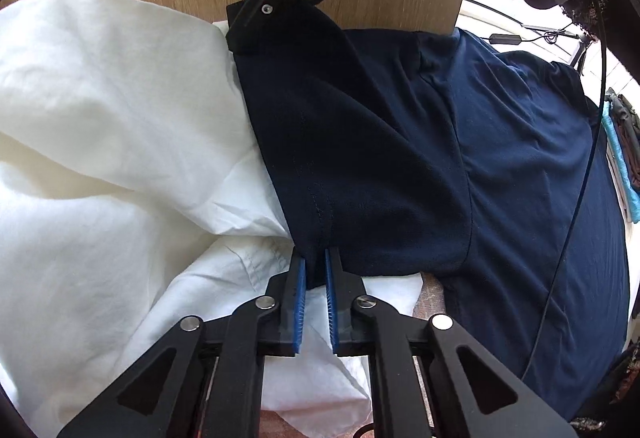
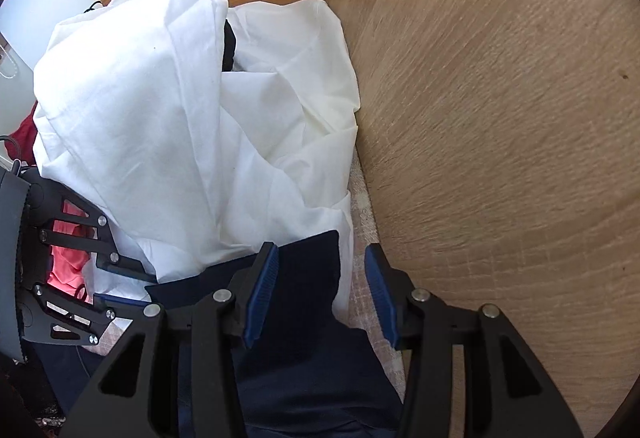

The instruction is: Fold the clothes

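Note:
A navy blue shirt (image 1: 460,165) lies spread over the bed, one part folded over. My left gripper (image 1: 316,258) is nearly shut, pinching the folded shirt's hem edge. My right gripper (image 2: 322,270) is open, its jaws wide apart, just above a corner of the navy shirt (image 2: 308,318). The right gripper also shows in the left wrist view (image 1: 256,25) at the shirt's far corner. The left gripper also shows in the right wrist view (image 2: 120,278) at the left.
A heap of white cloth (image 1: 112,141) lies to the left of the shirt, also in the right wrist view (image 2: 180,125). A wooden panel (image 2: 500,117) stands close on the right. Pink and red garments (image 2: 68,258) lie at left. A cable (image 1: 580,197) hangs across the shirt.

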{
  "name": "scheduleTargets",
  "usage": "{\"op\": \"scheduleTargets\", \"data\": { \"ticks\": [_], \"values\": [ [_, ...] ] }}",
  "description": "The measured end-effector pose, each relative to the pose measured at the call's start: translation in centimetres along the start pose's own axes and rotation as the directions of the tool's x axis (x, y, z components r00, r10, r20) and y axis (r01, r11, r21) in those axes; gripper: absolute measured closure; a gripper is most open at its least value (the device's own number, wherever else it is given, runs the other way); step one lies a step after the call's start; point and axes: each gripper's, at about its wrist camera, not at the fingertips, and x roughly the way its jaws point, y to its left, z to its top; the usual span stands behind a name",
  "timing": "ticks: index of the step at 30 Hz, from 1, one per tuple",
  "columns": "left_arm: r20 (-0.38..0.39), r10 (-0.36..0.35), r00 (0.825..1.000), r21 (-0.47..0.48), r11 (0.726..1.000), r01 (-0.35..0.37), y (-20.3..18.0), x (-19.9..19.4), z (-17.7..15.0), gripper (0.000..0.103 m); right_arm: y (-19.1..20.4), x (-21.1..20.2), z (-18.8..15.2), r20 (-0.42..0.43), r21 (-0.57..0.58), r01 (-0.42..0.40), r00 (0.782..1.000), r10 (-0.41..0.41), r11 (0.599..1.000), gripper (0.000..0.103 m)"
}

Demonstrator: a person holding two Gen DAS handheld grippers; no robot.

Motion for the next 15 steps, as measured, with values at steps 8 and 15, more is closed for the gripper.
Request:
{"op": "scheduleTargets", "data": {
  "ticks": [8, 15],
  "values": [
    [0.065, 0.007, 0.998, 0.033, 0.999, -0.009, -0.8, -3.6, -0.4, 0.101, 1.0, -3.4, -1.0, 0.092, -0.031, 0.028, 0.995, -0.025, 0.999, 0.097],
    [0.107, -0.036, 0.994, 0.075, 0.997, 0.028, -3.6, -6.5, 0.3, 0.101, 0.7, -7.1, -3.5, 0.131, -0.004, 0.066, 0.989, -0.065, 0.998, 0.097]
  ]
}}
